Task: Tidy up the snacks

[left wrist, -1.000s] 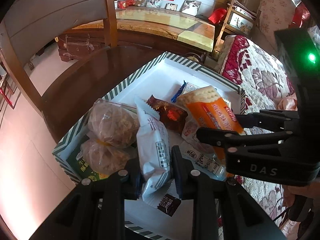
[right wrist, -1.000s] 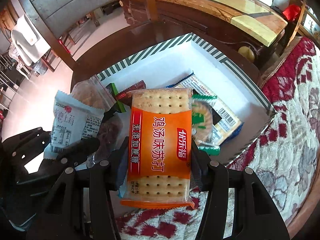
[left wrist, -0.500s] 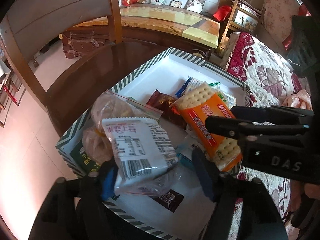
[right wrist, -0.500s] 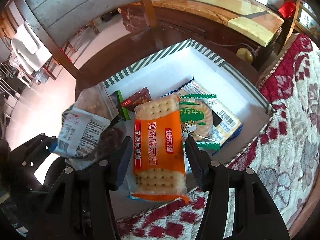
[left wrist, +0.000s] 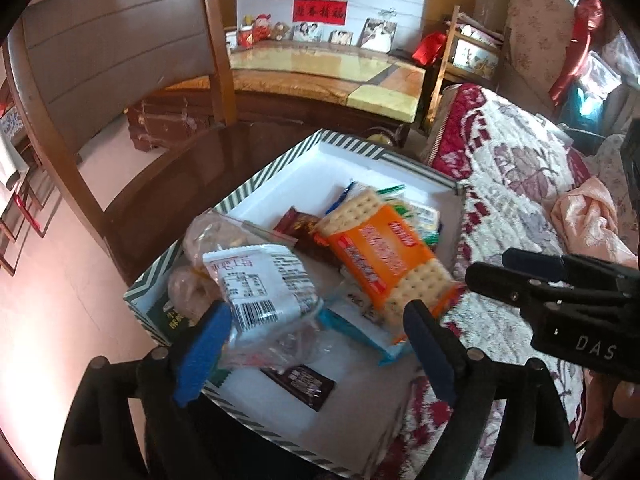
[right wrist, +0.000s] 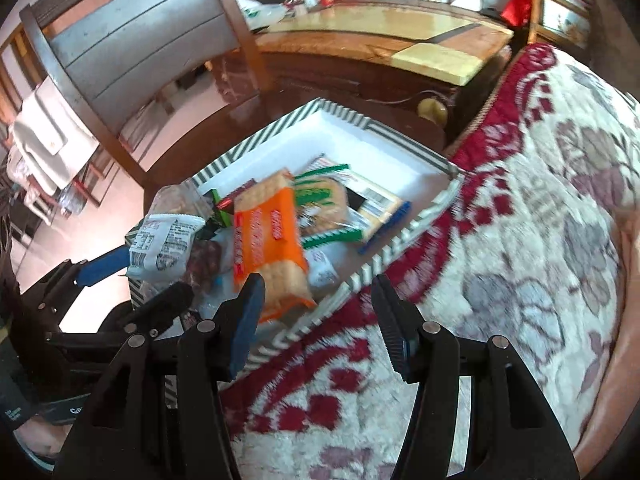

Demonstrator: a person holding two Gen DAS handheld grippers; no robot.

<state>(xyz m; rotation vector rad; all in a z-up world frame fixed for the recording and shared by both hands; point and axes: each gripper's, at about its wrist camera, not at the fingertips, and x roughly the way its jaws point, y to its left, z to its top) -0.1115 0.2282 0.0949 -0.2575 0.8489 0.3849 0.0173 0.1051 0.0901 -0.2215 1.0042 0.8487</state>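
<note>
Orange cracker pack (left wrist: 385, 258) lies diagonally (blurred) in box (left wrist: 280, 164).

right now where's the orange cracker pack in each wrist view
Left wrist: orange cracker pack right of centre, tilted, over the striped box, ahead of the open left gripper.
Right wrist: it sits left of centre, ahead of the open right gripper.
Shared landmark: the white barcode packet.

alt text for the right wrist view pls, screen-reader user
The open right gripper hangs over a striped-rim snack box, an orange cracker pack loose just ahead of its fingers. At left, the open left gripper sits by a white packet; a floral blanket lies right.
</note>
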